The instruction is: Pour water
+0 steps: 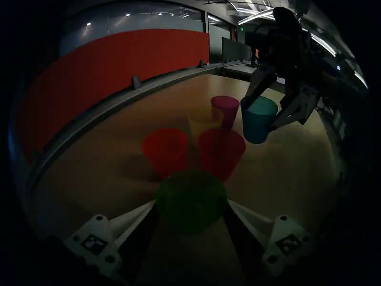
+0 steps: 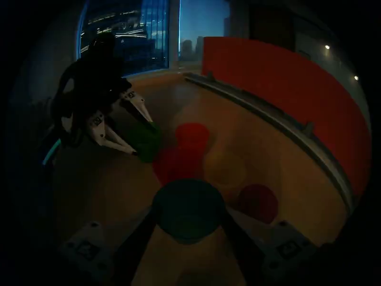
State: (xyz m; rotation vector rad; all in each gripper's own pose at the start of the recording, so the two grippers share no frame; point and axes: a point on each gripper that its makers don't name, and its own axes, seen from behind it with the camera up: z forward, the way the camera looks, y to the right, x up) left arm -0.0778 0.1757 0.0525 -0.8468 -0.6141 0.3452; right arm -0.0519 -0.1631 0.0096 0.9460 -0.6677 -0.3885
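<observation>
My left gripper (image 1: 191, 204) is shut on a green cup (image 1: 190, 190), held upright low over the wooden table (image 1: 285, 176). Just beyond it stand two red cups (image 1: 165, 150) (image 1: 220, 152), then a yellow cup (image 1: 204, 123) and a purple cup (image 1: 225, 110). At the far right, my right gripper (image 1: 259, 115) holds a teal cup (image 1: 258, 125) above the table. In the right gripper view, that gripper (image 2: 189, 212) is shut on the teal cup (image 2: 188, 205). Opposite it, the left gripper (image 2: 145, 139) holds the green cup (image 2: 146, 142). Whether any cup holds water is too dark to tell.
The room is dim. A raised rail (image 1: 135, 88) runs along the table's far edge below a red wall panel (image 1: 119, 62). In the right gripper view the red cups (image 2: 192, 136), a purple cup (image 2: 258, 202) and a window (image 2: 143, 33) show. Bare tabletop lies to both sides of the cups.
</observation>
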